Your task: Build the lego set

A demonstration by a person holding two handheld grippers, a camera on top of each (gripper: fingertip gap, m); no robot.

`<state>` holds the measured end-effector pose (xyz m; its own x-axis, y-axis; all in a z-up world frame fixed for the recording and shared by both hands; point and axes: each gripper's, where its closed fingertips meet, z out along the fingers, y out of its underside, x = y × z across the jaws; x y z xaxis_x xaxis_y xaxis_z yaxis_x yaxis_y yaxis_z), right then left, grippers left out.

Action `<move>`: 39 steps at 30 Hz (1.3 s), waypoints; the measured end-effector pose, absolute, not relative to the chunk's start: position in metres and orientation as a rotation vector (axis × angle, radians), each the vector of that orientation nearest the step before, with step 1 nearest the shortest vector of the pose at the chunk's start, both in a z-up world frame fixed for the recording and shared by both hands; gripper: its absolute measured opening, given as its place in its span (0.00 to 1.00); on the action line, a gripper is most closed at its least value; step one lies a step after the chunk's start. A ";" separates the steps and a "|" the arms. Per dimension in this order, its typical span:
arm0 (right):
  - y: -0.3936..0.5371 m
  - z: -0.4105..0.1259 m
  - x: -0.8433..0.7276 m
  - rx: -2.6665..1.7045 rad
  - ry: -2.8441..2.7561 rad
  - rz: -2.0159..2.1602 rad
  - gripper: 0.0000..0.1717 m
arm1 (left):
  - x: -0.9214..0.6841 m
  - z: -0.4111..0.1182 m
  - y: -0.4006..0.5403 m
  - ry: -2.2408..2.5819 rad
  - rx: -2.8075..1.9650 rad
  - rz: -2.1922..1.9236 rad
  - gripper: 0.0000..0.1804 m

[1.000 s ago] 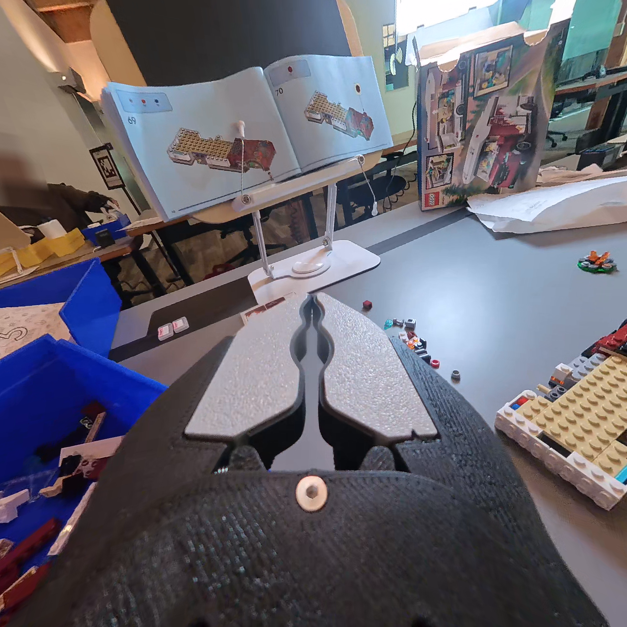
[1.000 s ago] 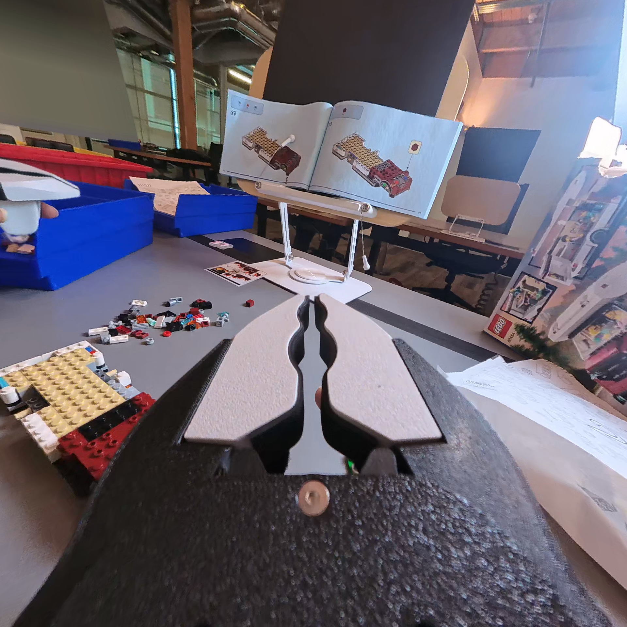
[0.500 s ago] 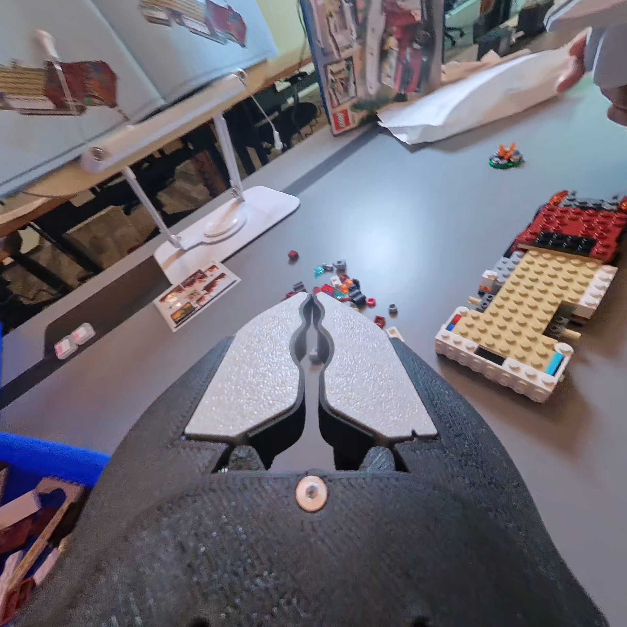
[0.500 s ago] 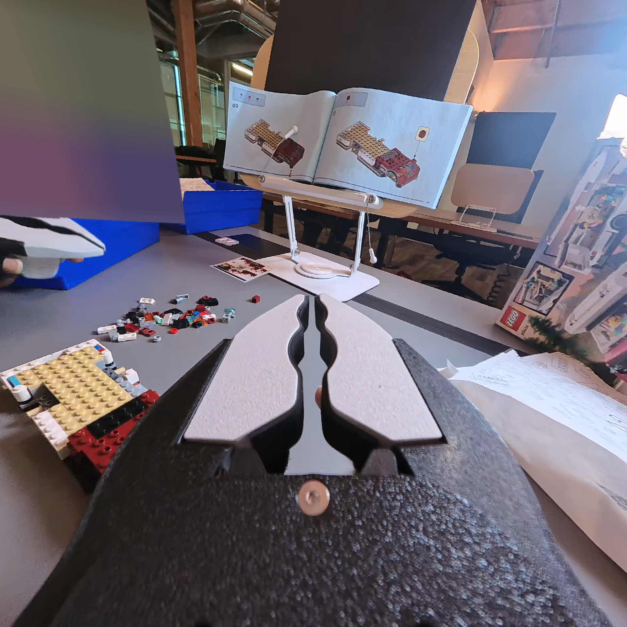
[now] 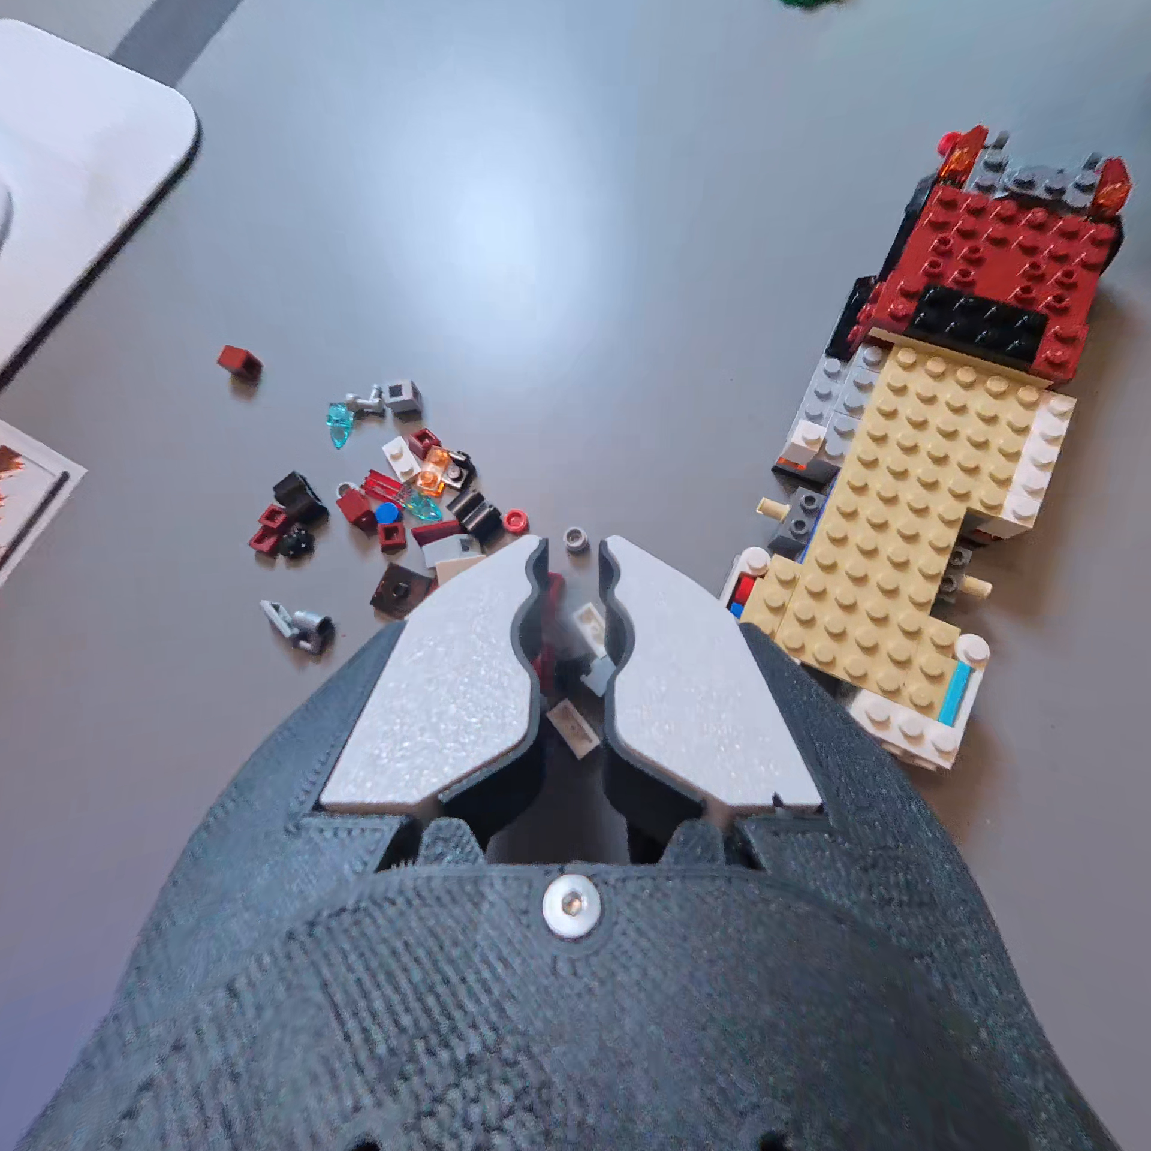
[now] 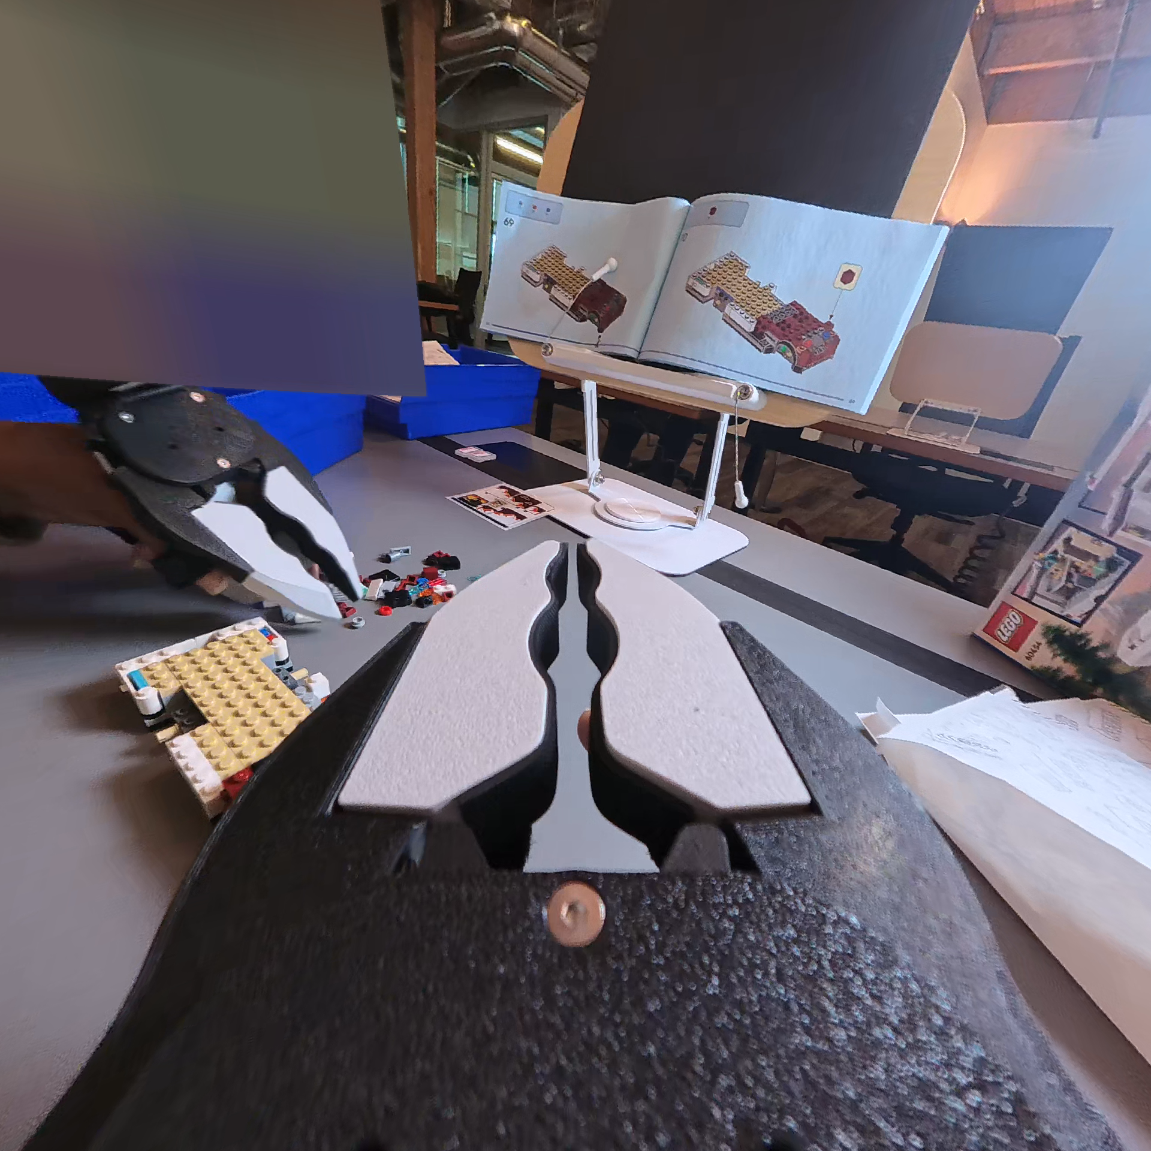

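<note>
Loose bricks (image 5: 398,498) scattered on grey table (image 5: 498,218), left of and under left gripper (image 5: 570,551); fingers (image 5: 473,648) slightly spread, gripping nothing, small grey round stud (image 5: 576,539) just past the tips, red and white pieces seen through the gap. Tan-and-red build (image 5: 922,473) just right.

Right wrist view: right gripper (image 6: 572,551) above the table, fingers (image 6: 473,685) nearly pressed together, grasp bare; bricks (image 6: 411,585) left of the tips, at left gripper's (image 6: 339,598) tips. Open booklet (image 6: 716,293) on white stand (image 6: 654,517) beyond.

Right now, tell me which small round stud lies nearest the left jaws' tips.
The grey round stud, just ahead of the open left gripper. The red round stud lies farther left; the blue one sits in the pile.
</note>
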<state>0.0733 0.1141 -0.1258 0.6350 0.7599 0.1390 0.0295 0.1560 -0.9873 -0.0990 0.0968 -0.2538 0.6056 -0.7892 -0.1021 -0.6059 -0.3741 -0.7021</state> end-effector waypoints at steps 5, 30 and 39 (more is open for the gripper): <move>0.111 -0.118 0.077 -1.293 -0.754 0.578 0.01 | -0.096 -0.264 0.099 1.162 -2.185 -0.331 0.06; 0.003 -0.140 -0.016 -1.077 -1.290 0.707 0.06 | -0.024 -0.143 0.007 0.407 -1.689 -1.854 0.03; -0.005 -0.138 -0.019 -1.029 -1.321 0.669 0.06 | -0.012 -0.141 -0.007 0.415 -1.664 -1.944 0.03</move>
